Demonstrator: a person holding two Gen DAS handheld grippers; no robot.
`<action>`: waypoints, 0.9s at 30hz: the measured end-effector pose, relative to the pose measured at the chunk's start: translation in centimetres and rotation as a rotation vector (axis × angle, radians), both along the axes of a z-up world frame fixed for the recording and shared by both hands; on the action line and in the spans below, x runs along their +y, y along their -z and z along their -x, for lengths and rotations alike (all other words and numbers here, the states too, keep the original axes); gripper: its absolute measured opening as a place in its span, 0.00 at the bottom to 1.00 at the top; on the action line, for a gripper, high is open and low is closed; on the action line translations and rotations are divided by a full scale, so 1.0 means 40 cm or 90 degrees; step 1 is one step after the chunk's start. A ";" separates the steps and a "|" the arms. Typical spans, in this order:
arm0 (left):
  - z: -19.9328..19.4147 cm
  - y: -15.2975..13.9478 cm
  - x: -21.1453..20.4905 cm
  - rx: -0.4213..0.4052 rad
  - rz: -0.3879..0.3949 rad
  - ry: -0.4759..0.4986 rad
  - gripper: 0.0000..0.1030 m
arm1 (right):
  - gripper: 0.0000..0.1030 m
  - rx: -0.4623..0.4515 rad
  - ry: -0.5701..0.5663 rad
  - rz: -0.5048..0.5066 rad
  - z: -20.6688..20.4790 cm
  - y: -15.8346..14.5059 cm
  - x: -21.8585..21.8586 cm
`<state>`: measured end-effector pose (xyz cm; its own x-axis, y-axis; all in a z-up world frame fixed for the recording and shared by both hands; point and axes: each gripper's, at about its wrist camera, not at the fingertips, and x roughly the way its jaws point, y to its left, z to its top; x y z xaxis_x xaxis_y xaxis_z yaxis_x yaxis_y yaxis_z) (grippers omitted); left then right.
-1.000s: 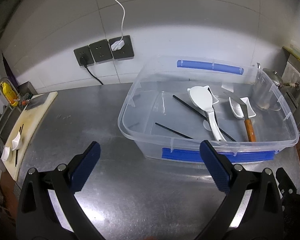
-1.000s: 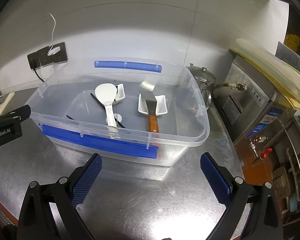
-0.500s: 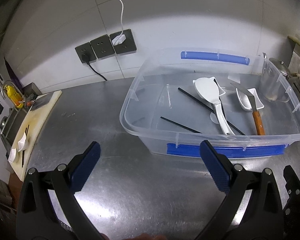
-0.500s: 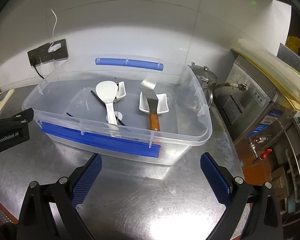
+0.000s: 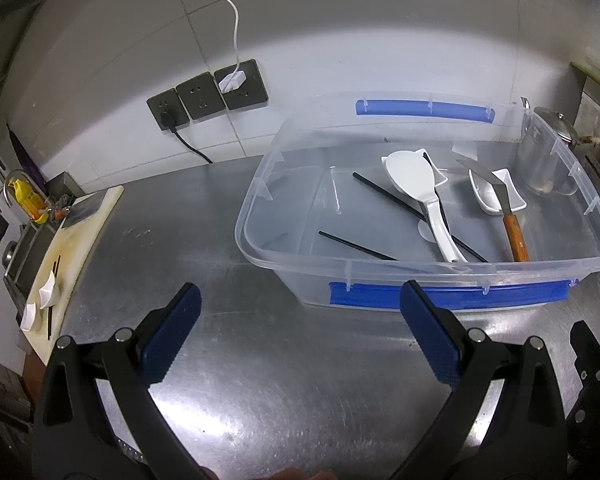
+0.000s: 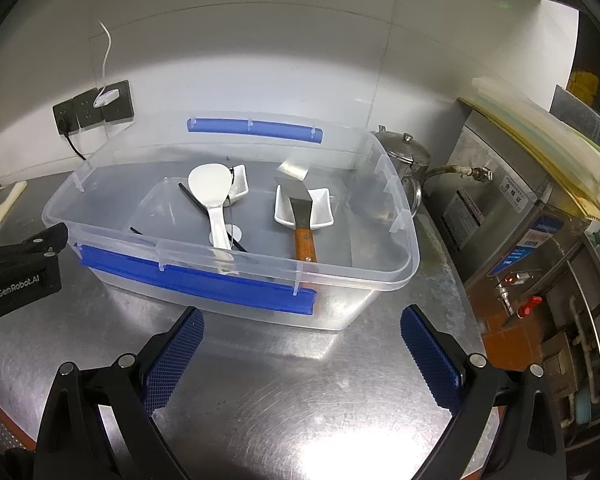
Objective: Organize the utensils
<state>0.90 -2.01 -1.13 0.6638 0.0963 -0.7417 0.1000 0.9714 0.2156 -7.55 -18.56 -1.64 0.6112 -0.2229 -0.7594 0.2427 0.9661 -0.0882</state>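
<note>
A clear plastic bin [image 5: 260, 200] [image 6: 404, 236] with blue handles stands on the steel counter. Inside lie a white rice paddle [image 5: 416, 184] [image 6: 212, 192], black chopsticks [image 5: 356, 246] [image 6: 196, 200], a wooden-handled scraper [image 5: 514, 232] [image 6: 302, 216] resting on a small white dish [image 5: 508, 186] [image 6: 322, 210], and a second white dish [image 6: 240, 184]. My left gripper [image 5: 300, 328] hangs open over the counter in front of the bin's left end. Open too, my right gripper [image 6: 300, 344] hovers before the bin's right front corner. Neither holds anything.
A cutting board [image 5: 76, 240] at the far left carries small white dishes [image 5: 48, 290] and chopsticks. Wall sockets [image 5: 208, 96] with plugged cables sit behind. A metal teapot [image 6: 404, 156] and a steel appliance [image 6: 520, 208] stand right of the bin.
Both grippers have drifted slightly back from the bin, so it sits a little farther right in the left view. The jaws stay open; nothing inside the bin moved.
</note>
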 end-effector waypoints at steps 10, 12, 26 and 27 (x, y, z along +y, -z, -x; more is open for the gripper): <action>0.001 -0.001 -0.001 -0.001 0.001 0.002 0.93 | 0.95 0.002 0.002 -0.002 0.001 0.000 -0.001; 0.003 -0.001 0.000 -0.001 0.002 0.002 0.93 | 0.95 0.002 0.001 0.000 0.001 0.000 0.000; 0.002 0.000 -0.001 0.000 0.003 0.003 0.93 | 0.95 0.005 0.000 0.000 0.000 0.001 0.000; 0.002 0.000 -0.001 0.000 0.004 0.003 0.93 | 0.95 0.005 -0.001 0.000 0.001 0.001 0.000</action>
